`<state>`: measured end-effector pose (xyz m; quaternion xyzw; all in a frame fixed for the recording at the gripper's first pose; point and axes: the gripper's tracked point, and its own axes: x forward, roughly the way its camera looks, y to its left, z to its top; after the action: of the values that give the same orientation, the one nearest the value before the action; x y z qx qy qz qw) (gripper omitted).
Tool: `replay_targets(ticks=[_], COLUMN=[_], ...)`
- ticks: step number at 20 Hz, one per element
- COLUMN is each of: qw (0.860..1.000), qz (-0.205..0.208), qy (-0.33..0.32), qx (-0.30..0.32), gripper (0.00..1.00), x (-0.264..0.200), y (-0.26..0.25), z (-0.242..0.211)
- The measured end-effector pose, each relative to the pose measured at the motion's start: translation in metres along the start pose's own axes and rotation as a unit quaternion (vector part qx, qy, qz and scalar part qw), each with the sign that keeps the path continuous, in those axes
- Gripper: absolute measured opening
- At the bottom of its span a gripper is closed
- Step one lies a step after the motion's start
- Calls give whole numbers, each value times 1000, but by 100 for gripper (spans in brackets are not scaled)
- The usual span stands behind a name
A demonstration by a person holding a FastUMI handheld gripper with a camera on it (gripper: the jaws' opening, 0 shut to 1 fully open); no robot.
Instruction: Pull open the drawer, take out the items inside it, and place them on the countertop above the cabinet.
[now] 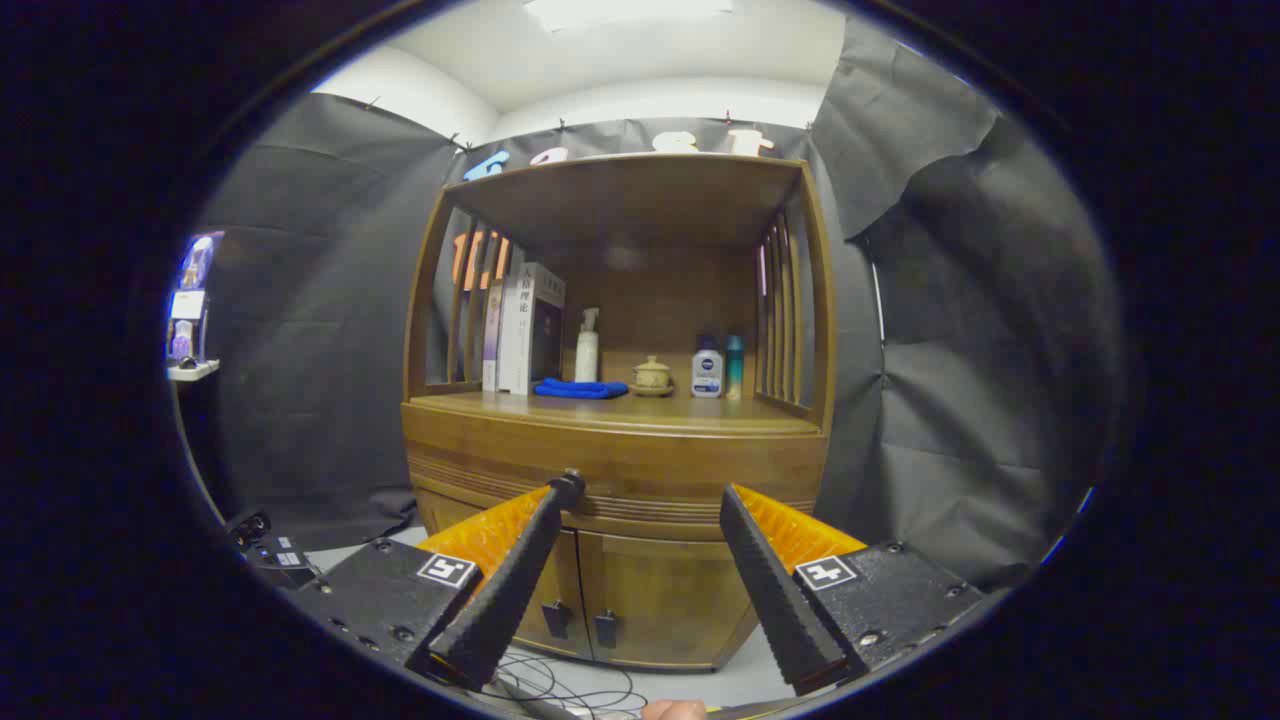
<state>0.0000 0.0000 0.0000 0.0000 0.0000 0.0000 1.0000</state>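
Nearest of all, the gripper (645, 495) holds its two fingers spread wide with nothing between them, aimed at the front of a wooden cabinet (615, 480). A fingertip of the person shows just below the fingers, above loose cables (560, 685) lying on the floor.

Just ahead of the fingers runs the drawer (640, 475), a wide band of wood under the countertop. Its small dark knob (571, 484) sits right at the tip of the left finger; whether they touch cannot be told. The drawer looks fully shut, so by this view the task has barely begun: the pull, the emptying and the placing are all left, and the items inside are hidden. Below the drawer are two cupboard doors (620, 600) with dark handles.

Farther back, the desk (620, 410) above the drawer already carries books (525, 330) on the left, a folded blue cloth (580, 388), a white pump bottle (587, 345), a small lidded pot (651, 376), a white lotion bottle (707, 370) and a teal bottle (735, 365). These crowd the back, but the near strip looks free for placing.
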Motion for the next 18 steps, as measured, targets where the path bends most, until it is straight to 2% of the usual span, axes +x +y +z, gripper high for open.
replay_targets(ticks=[18], qw=[1000], qz=[0], qy=[-3], qx=[-3], gripper=[100], x=[-2], y=[6], z=[1])
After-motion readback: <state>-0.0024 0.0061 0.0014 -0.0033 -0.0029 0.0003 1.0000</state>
